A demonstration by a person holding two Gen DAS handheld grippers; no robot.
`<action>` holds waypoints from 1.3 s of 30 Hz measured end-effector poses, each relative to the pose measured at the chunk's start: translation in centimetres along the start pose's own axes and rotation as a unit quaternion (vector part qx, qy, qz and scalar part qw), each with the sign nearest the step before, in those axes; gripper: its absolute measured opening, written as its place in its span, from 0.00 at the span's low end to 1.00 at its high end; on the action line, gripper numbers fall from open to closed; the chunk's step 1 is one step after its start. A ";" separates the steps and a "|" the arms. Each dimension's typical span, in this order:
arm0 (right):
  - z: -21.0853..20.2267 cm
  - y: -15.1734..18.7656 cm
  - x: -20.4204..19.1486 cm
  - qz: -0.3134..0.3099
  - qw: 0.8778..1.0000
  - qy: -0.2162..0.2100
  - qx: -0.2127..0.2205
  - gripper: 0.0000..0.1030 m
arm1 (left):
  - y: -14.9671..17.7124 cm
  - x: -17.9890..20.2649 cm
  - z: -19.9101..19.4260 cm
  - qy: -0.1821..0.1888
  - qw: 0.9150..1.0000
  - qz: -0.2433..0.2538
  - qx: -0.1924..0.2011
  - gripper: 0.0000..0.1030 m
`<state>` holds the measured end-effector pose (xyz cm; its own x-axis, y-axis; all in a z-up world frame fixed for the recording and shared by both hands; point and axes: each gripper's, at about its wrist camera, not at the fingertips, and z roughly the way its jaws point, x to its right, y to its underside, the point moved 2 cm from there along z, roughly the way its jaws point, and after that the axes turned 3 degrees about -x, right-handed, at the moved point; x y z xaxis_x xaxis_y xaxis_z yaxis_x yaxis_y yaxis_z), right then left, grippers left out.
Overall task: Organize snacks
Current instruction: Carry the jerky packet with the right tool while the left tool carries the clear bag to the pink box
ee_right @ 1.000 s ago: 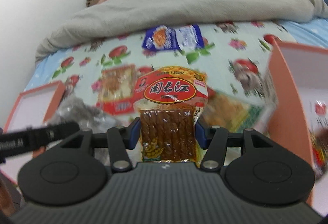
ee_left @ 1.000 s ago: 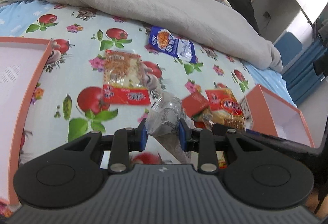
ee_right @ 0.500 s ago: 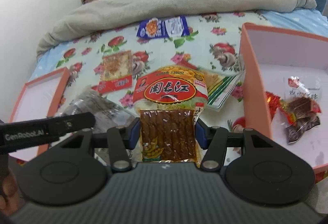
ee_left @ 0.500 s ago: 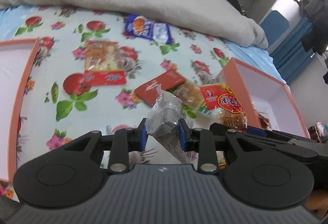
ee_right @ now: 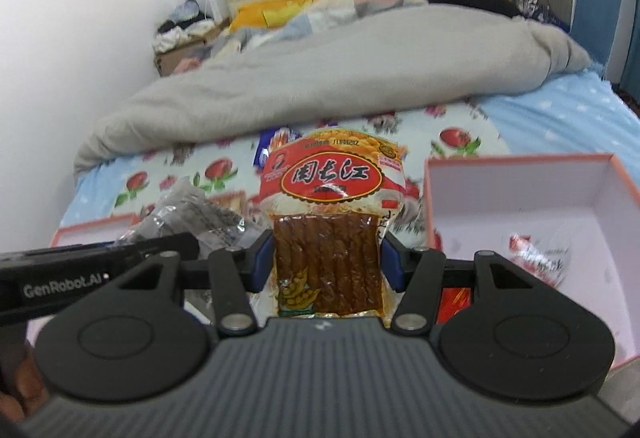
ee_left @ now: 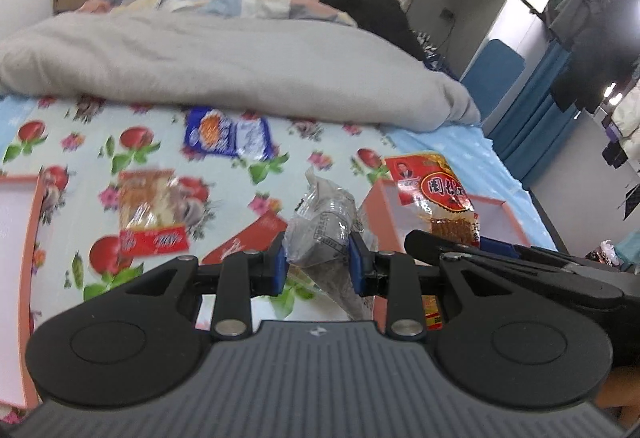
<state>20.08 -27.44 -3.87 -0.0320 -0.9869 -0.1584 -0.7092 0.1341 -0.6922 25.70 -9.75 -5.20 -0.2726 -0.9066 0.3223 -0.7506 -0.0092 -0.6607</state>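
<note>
A crinkled, silvery-clear plastic pack [ee_left: 326,234] is clamped between the blue pads of the left gripper [ee_left: 318,264], its jaws closed to a narrow gap on the pack's lower part; the crumpled top stands up above the pads. The gripper is held level, raised over the bed and pointed toward the grey quilt [ee_left: 224,57].

A glossy red-and-yellow pack [ee_right: 330,222] of brown sticks, flat and rectangular with a clear window, is pinched upright in the right gripper [ee_right: 326,264], whose jaws are set wider, pressed on both side edges of the pack. This gripper is also held level, just to the right of the left one, so that the 2 tools sit side by side.

Ahead of the left gripper and below it, a smooth floral cloth [ee_left: 80,157] with tomatoes is seen, with 3 flat packets on it: a blue one [ee_left: 228,133] far ahead, an orange-and-red one [ee_left: 150,209] to the left front, and a red one [ee_left: 246,242] just ahead-left of the pads. An open orange box [ee_right: 532,205] with white walls lies to the right front of the right gripper, with a small wrapped snack [ee_right: 536,258] inside. An orange lid [ee_left: 24,278] lies at the far left of the left gripper.
</note>
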 end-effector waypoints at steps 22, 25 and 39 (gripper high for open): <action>-3.9 -3.2 13.0 0.055 0.995 0.061 0.051 0.55 | -5.1 15.6 4.5 0.081 0.994 0.075 -0.003 0.34; -3.0 -2.3 15.7 0.072 0.994 0.076 0.036 0.55 | -4.5 17.5 7.3 0.088 0.992 0.083 -0.027 0.34; 3.3 4.8 23.0 0.137 0.982 0.101 -0.077 0.56 | 1.2 20.4 19.6 0.079 0.977 0.098 -0.174 0.34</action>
<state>18.26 -49.21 -13.15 -0.3653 -0.9152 -0.1700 -0.7522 0.3978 -0.5253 31.07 -36.51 -12.72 -0.5006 -0.7998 0.3312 -0.8263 0.3275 -0.4582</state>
